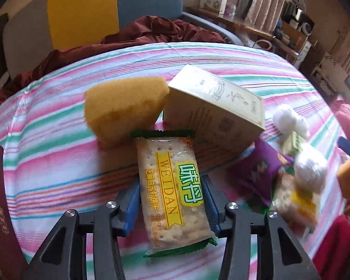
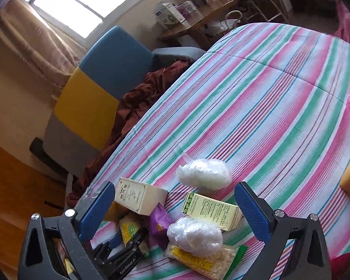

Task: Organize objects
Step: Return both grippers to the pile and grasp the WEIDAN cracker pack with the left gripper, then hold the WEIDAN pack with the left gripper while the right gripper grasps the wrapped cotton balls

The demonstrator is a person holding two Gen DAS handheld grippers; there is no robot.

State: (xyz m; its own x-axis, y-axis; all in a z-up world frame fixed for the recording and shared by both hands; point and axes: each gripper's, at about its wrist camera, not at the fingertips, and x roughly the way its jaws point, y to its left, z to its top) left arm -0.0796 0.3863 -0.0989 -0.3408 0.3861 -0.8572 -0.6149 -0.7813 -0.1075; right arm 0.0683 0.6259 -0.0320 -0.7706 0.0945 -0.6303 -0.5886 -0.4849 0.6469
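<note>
My left gripper (image 1: 171, 206) clamps a clear, green-edged WEIDAN cracker packet (image 1: 172, 193) at lower centre, below a yellow sponge wedge (image 1: 123, 112). My right gripper (image 2: 175, 212) gapes wide, empty, above a clear-wrapped white bundle (image 2: 194, 235) at the bottom.

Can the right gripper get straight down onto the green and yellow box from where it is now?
Probably yes: the right gripper hovers open over the green and yellow box, its top uncovered. A white plastic bundle crowds its near end.
</note>
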